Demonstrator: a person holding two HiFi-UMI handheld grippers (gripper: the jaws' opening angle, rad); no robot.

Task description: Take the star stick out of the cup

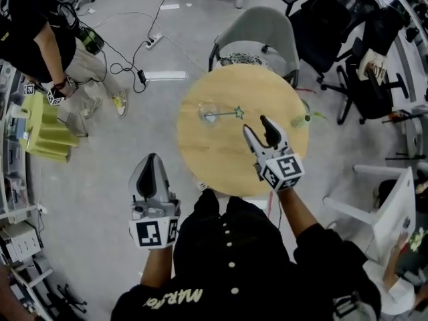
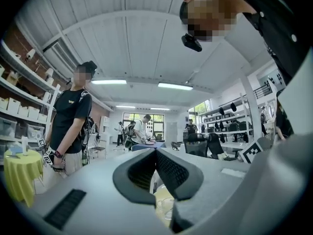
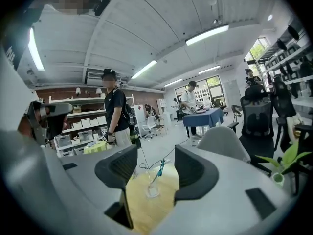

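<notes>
The right gripper is holding its jaws spread wide, grasping nothing. The star stick is leaning in the clear cup on the round table, straight ahead of the gap between those jaws and touching neither. The left gripper is pressing its jaws together, empty, with the stick well ahead and to their right.

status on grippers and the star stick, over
Right gripper open, empty, near the star stick. Left gripper shut, beside the table. Stick in the cup, nothing blocking.
</notes>
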